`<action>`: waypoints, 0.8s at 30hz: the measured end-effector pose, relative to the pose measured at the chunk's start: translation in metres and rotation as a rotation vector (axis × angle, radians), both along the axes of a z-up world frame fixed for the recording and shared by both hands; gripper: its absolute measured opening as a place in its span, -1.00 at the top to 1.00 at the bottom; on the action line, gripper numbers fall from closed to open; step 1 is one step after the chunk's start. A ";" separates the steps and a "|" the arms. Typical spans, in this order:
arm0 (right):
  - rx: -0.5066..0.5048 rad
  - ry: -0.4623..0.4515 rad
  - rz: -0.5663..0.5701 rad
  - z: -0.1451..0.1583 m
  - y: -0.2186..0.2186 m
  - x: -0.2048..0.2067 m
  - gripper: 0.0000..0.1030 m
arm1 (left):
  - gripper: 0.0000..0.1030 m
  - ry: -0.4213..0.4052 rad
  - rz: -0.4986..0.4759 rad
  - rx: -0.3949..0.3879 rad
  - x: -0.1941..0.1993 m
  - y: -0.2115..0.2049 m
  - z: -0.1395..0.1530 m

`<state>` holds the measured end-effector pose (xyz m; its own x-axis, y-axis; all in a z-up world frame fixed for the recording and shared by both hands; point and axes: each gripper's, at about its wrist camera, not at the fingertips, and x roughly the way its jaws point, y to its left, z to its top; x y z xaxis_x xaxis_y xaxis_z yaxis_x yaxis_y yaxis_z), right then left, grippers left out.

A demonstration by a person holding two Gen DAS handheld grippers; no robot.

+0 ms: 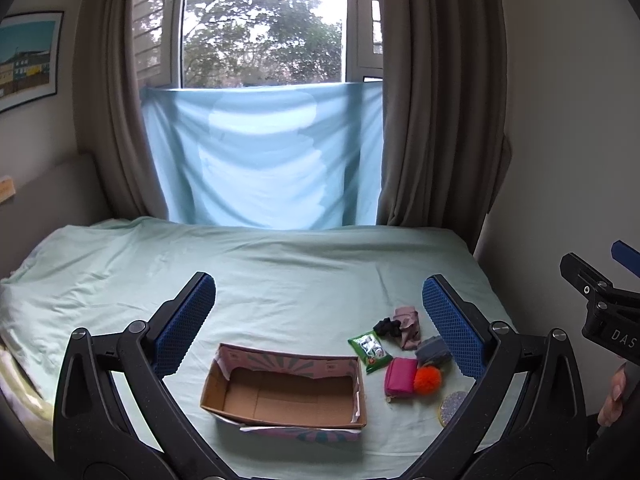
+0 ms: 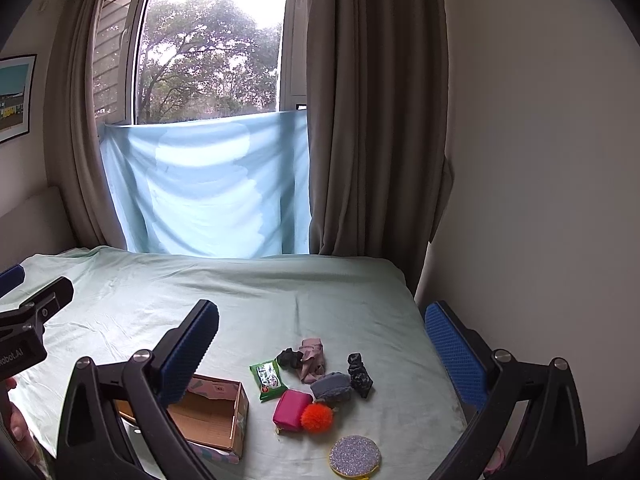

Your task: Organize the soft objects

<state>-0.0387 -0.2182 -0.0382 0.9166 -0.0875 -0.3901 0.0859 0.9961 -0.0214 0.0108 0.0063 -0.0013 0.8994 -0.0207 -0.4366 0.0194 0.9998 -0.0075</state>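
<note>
An open, empty cardboard box sits on the pale green bed; it also shows in the right wrist view. Right of it lies a cluster: green wipes packet, pink pouch, orange pom-pom, grey fuzzy item, mauve crumpled cloth, a black scrunchie, another dark scrunchie and a glittery round compact. My left gripper is open and empty above the box. My right gripper is open and empty above the cluster.
The bed runs back to a window with brown curtains and a light blue sheet hung over its lower part. A wall stands along the bed's right side. A framed picture hangs at left.
</note>
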 end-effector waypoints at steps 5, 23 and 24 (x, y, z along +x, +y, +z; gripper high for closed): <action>0.001 0.000 0.002 -0.001 0.002 0.001 -1.00 | -0.99 0.001 -0.003 -0.001 0.001 -0.001 -0.001; -0.003 -0.006 0.013 0.000 0.001 0.002 -1.00 | -0.99 0.004 0.000 -0.005 -0.001 -0.001 -0.003; -0.003 -0.005 0.014 0.000 0.001 0.002 -1.00 | -0.99 0.003 0.001 -0.004 -0.001 0.000 -0.003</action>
